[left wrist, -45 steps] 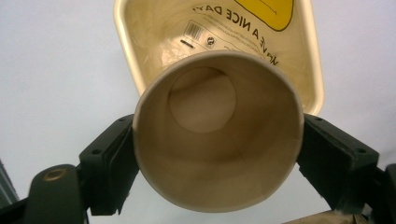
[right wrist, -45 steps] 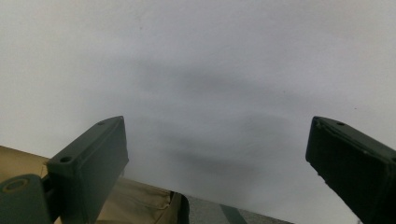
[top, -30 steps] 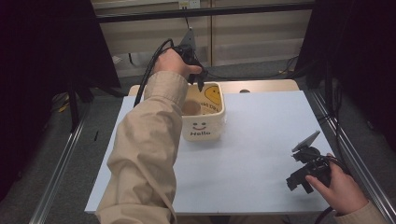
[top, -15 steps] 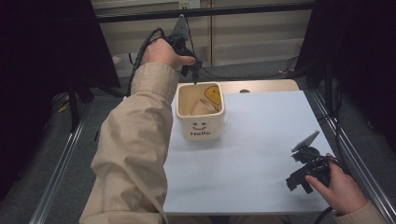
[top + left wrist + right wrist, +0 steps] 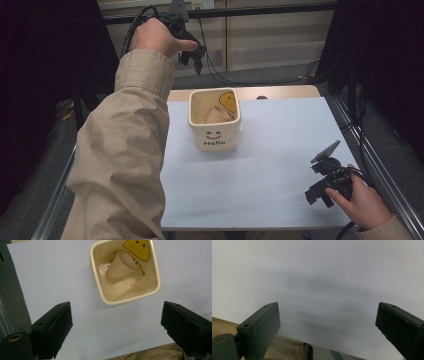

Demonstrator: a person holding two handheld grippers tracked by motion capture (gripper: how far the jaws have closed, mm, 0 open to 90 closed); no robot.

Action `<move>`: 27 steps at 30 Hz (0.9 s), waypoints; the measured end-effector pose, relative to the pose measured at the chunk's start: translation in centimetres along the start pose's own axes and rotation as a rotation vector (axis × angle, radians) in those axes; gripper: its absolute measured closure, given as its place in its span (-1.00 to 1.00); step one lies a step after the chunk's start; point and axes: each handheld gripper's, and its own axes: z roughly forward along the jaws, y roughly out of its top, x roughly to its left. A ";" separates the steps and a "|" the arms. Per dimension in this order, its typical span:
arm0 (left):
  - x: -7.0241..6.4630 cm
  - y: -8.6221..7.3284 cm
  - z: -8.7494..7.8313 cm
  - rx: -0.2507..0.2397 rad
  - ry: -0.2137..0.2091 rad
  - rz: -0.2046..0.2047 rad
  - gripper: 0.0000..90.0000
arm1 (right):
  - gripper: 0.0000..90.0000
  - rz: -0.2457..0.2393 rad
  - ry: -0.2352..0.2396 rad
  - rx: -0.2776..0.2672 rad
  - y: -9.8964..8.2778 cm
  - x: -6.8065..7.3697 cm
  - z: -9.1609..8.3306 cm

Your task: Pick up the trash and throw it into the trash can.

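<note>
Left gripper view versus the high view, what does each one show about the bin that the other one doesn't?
Left gripper view: straight down into the bin, a paper cup lying on its side on crumpled plastic lining, framed by the open left gripper. High view: the bin's front with a smile and "Hello", and the right gripper low near the table's edge. Both: cup, yellow face, white table cover.
</note>
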 end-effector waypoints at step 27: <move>4.5 -5.1 3.4 0.002 0.027 -0.029 -0.78 | -0.88 0.004 -0.004 -0.007 0.2 -0.1 -0.1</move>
